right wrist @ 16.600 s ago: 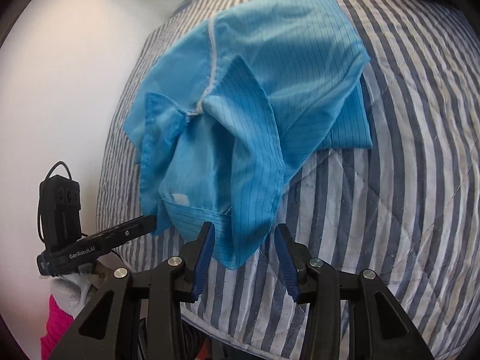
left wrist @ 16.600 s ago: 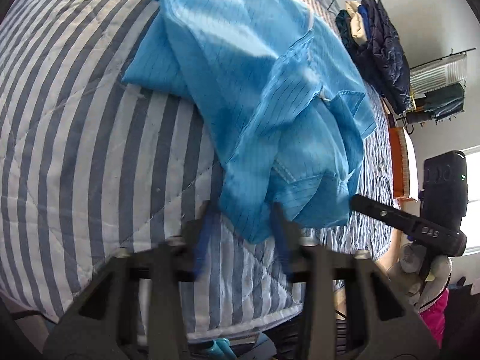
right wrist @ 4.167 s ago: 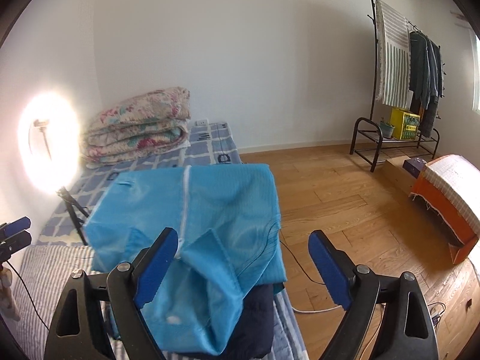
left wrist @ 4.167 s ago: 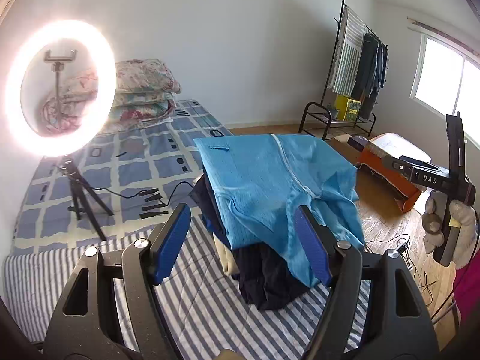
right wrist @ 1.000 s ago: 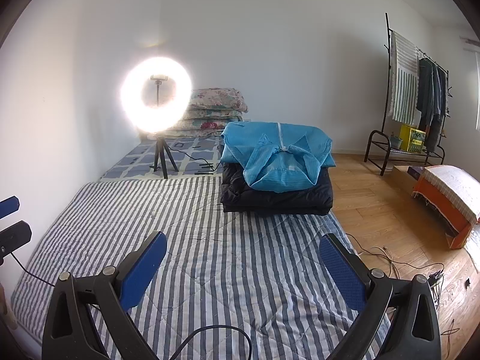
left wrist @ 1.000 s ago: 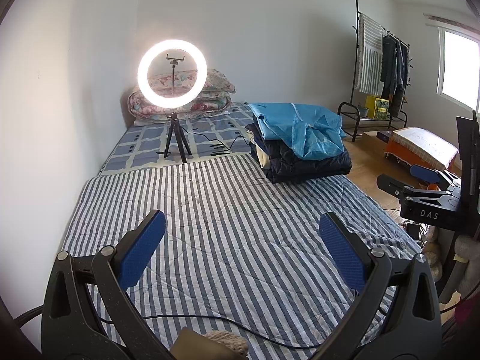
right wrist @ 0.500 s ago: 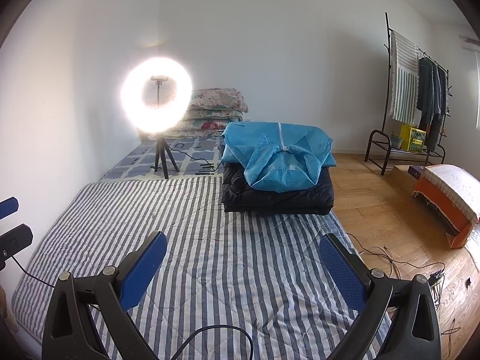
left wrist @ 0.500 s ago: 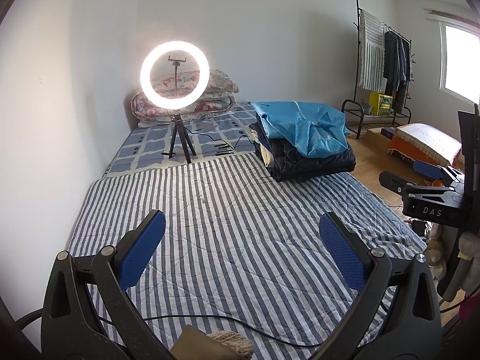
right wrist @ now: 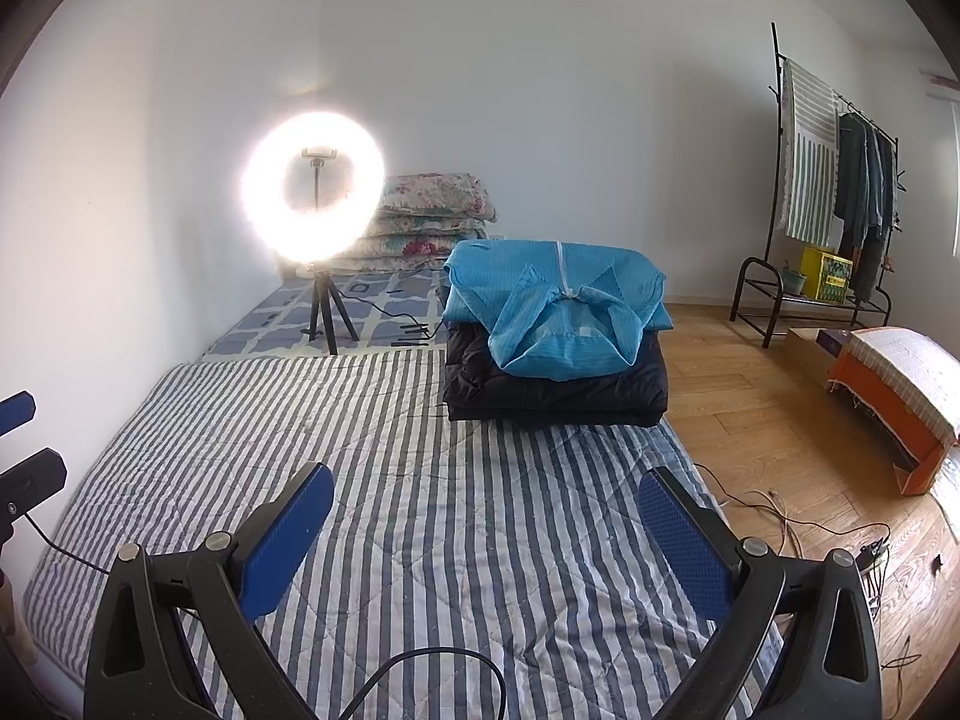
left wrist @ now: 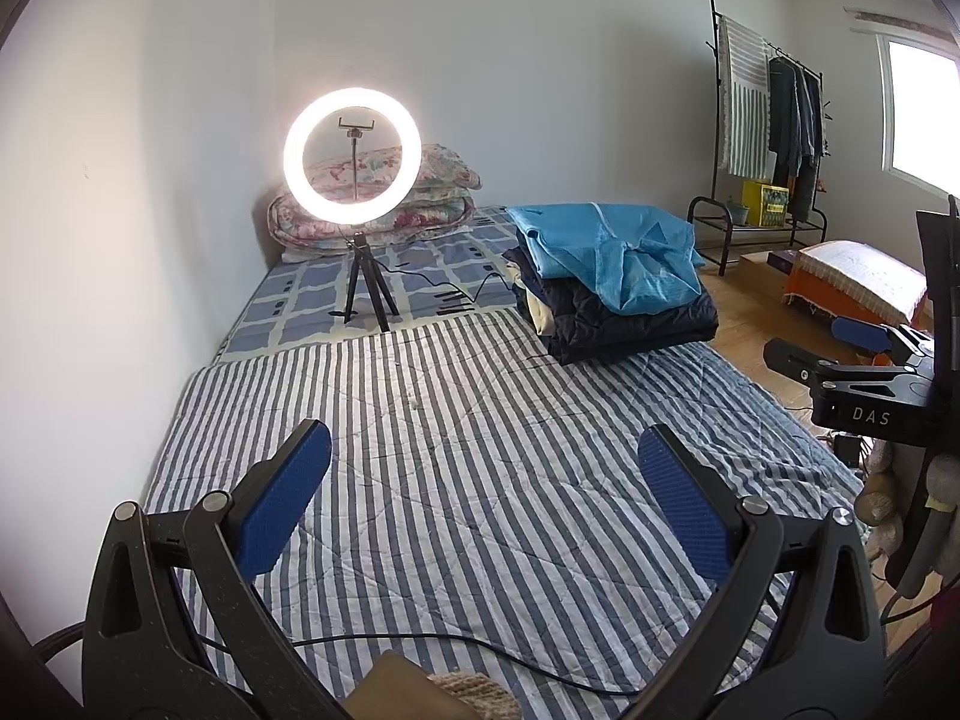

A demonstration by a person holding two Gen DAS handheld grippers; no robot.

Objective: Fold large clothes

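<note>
The left gripper (left wrist: 483, 495) is wide open and holds nothing. The right gripper (right wrist: 486, 531) is wide open and empty too. The folded blue coat (right wrist: 561, 315) sits on top of a dark jacket (right wrist: 558, 393), in the middle of the right view and upper right of the left view. The pile is far ahead, across the striped blanket (left wrist: 480, 450). The right gripper looks nearer to it.

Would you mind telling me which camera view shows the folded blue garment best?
The right wrist view: the blue garment faces the camera, its white zipper and folded sleeves visible atop the dark jacket. The left wrist view shows it smaller and obliquely.
</note>
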